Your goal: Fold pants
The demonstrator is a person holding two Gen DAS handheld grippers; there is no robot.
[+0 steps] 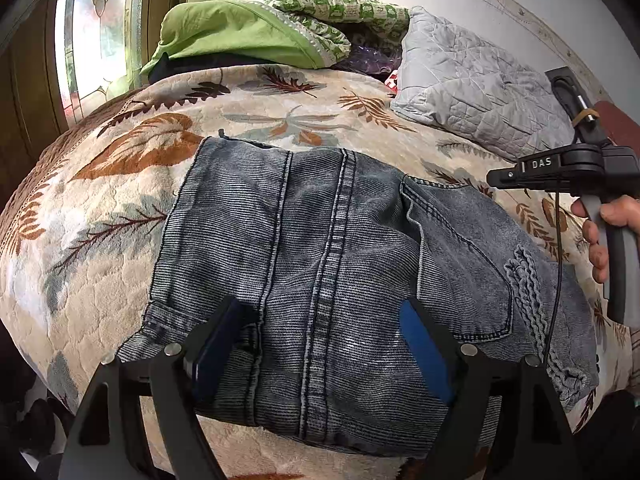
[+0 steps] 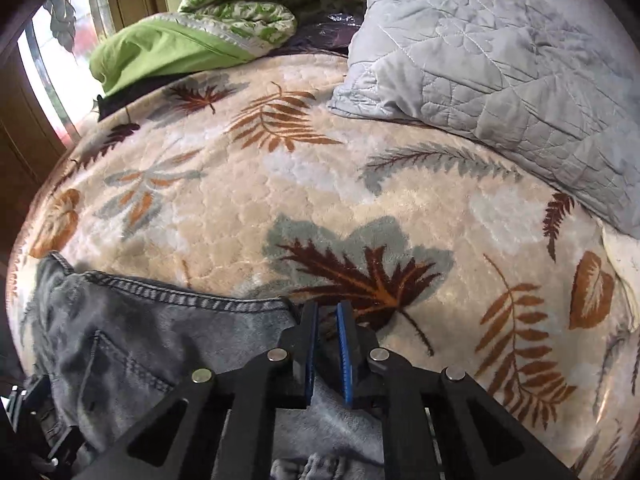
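Note:
Faded grey-blue jeans (image 1: 332, 264) lie folded on the leaf-patterned bedspread (image 1: 120, 208), back pocket and waistband to the right. My left gripper (image 1: 324, 312) is open, its blue-padded fingers spread above the near part of the jeans. My right gripper (image 1: 496, 178) hovers at the far right above the waistband side. In the right wrist view the jeans (image 2: 160, 340) fill the lower left, and my right gripper (image 2: 327, 312) has its fingers nearly together with a small gap and nothing visibly between them, just past the waistband edge.
A grey quilted pillow (image 1: 472, 92) lies at the back right, also in the right wrist view (image 2: 500, 60). A green pillow (image 1: 240, 36) and a green patterned quilt (image 1: 340, 4) sit at the head of the bed. A window (image 1: 96, 32) is on the left.

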